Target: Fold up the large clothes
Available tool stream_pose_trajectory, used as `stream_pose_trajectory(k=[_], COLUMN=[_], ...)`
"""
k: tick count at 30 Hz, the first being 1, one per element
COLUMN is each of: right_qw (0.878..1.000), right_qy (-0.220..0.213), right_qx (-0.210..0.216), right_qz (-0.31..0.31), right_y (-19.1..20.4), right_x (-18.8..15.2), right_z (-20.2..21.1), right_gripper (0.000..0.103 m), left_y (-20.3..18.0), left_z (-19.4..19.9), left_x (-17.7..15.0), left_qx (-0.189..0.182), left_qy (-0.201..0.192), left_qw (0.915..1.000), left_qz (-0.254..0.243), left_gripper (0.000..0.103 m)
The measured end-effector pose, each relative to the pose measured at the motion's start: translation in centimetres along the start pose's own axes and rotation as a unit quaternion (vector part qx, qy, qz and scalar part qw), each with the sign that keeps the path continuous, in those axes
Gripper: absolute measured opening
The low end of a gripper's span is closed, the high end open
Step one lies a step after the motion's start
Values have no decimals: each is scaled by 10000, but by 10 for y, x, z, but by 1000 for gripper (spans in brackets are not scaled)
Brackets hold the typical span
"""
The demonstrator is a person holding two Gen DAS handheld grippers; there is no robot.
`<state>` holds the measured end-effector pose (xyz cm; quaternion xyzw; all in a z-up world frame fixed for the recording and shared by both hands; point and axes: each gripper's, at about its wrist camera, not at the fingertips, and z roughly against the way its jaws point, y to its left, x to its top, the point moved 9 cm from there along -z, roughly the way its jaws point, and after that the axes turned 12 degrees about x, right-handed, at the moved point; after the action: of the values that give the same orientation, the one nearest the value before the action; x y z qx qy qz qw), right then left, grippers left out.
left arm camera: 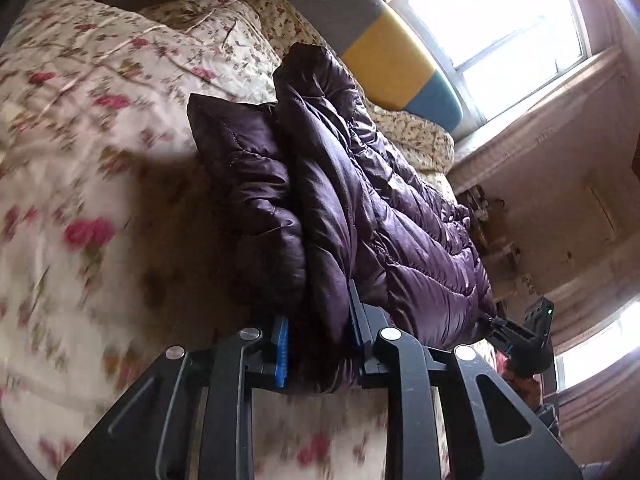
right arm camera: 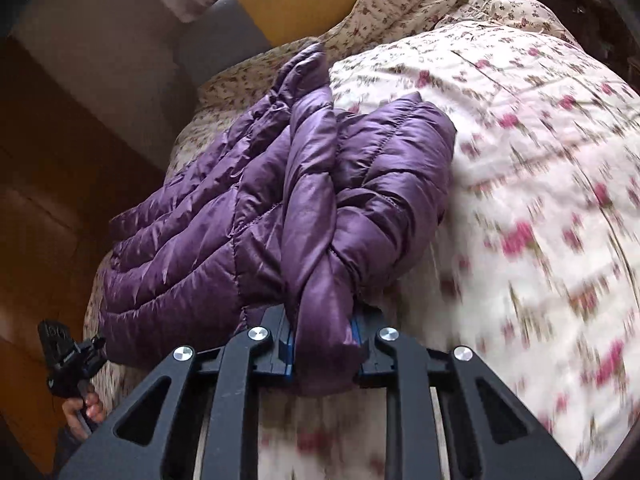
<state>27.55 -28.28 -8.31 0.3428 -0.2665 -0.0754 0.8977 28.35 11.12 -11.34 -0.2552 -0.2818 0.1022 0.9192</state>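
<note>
A purple quilted puffer jacket (left arm camera: 352, 208) lies bunched on a floral bed cover (left arm camera: 80, 128). My left gripper (left arm camera: 318, 344) is shut on a thick fold of the jacket's near edge, with the fabric between its blue pads. In the right wrist view the same jacket (right arm camera: 248, 216) shows, with one part folded over to the right. My right gripper (right arm camera: 324, 344) is shut on another fold of its near edge. The right gripper (left arm camera: 524, 340) also shows at the jacket's far corner in the left wrist view, and the left gripper (right arm camera: 72, 356) at lower left in the right wrist view.
The floral bed cover (right arm camera: 520, 160) fills most of both views. A grey, yellow and blue headboard (left arm camera: 384, 40) stands behind the bed below a bright window (left arm camera: 500, 20). A pink wall and clutter (left arm camera: 492, 232) lie beside the bed. A brown floor (right arm camera: 40, 200) lies at the left.
</note>
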Motion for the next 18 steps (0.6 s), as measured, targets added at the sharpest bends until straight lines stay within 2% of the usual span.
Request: stream_pose_trajectory(k=[8,12,14,15,16,17,18], right_qw=[9997,9993,9989,9987,9984,9984,9986], right_qy=[228,316,388,420,449,428,342], right_qx=[-24,-122,-160,-186,-242,-275,-304], right_qz=[70,153,217,237,233,230,262], right_y=[12,16,17,15,14,13,12], right_x=[-87,-112,-122,-124,-127,-127,-126], right_z=[49,64,71,73,78,80,90], right_gripper=[19,20,25,31,42,52,55], left_y=[8,11,13,15,16,17,17], left_z=[61,83,93,96,103,109,113], left_x=[-83,-116,-131,-135,-138,-135,-130], left_qx=[129,181,286,390,500,509,533], left_qy=[148,139,132,89,23,-54,-136], left_qw=[9994,9993,9990,9986,9981,9981,9979], left_qz=[-272,-288,-306,-337,-366,-353,-338], left_gripper=[23,23,27,34,50,57,65])
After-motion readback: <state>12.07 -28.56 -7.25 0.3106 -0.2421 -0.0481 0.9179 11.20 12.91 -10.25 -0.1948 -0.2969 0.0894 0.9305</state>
